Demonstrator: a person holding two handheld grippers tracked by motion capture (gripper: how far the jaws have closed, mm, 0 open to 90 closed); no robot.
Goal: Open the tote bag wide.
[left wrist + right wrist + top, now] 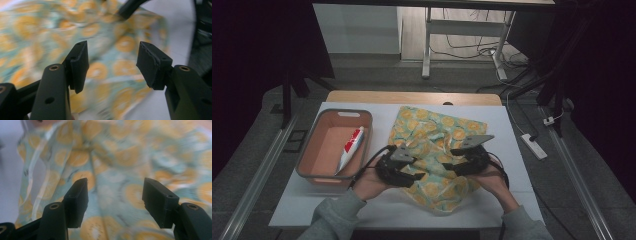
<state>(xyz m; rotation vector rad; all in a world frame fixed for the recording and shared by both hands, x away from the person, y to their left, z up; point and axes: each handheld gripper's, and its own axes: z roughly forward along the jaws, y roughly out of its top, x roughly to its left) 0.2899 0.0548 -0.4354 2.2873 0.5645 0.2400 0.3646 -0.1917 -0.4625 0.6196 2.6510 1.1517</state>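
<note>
A pale green cloth printed with orange slices lies crumpled on the white table top. My left gripper hovers over its near left part, jaws apart with nothing between them. My right gripper is over the cloth's near right part, also open and empty. The cloth looks blurred behind the left jaws, and the cloth spreads wrinkled beyond the right jaws. Both grippers point toward each other across the cloth.
A salmon-coloured bin with a grey rim stands at the left and holds a red and white tube. The white table top shows bare at the right. A power strip lies on the floor to the right.
</note>
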